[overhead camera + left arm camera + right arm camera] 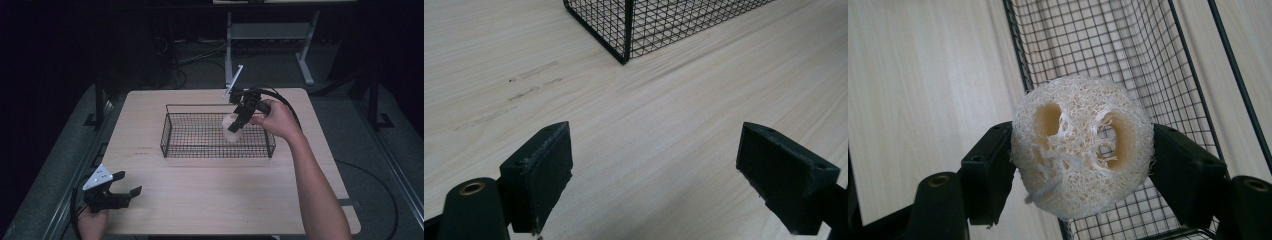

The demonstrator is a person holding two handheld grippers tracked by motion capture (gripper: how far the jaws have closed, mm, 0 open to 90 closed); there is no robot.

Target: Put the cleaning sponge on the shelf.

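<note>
Holding a pale loofah slice (1082, 147) between its two black jaws, the right gripper (240, 118) hangs over the right part of the wire basket (172, 131), above the far rim and tilted down into it; the slice is pinched at its two sides, its holed face turned toward the gripper's own camera, pads pressing into the fibrous edge on both flanks; in the right gripper view it sits over the line of a basket wall, part above mesh and part above bare table (210, 200), so a release from this spot looks risky; the slice could land on the rim wire and roll off outside, judging by that overlap; the material seems light and springy, so I would expect it to bounce or cling to a pad by its loose fibres when the jaws part, a tuft already hanging at the lower left of the slice; squeezing harder would likely only deform it; a lower jaw tip might also catch the mesh if the hand descends at this tilt; the left gripper (121, 190) rests near the table's near-left corner, jaws wide apart and nothing between them, well away from the basket, whose corner shows ahead of it in the left gripper view.
</note>
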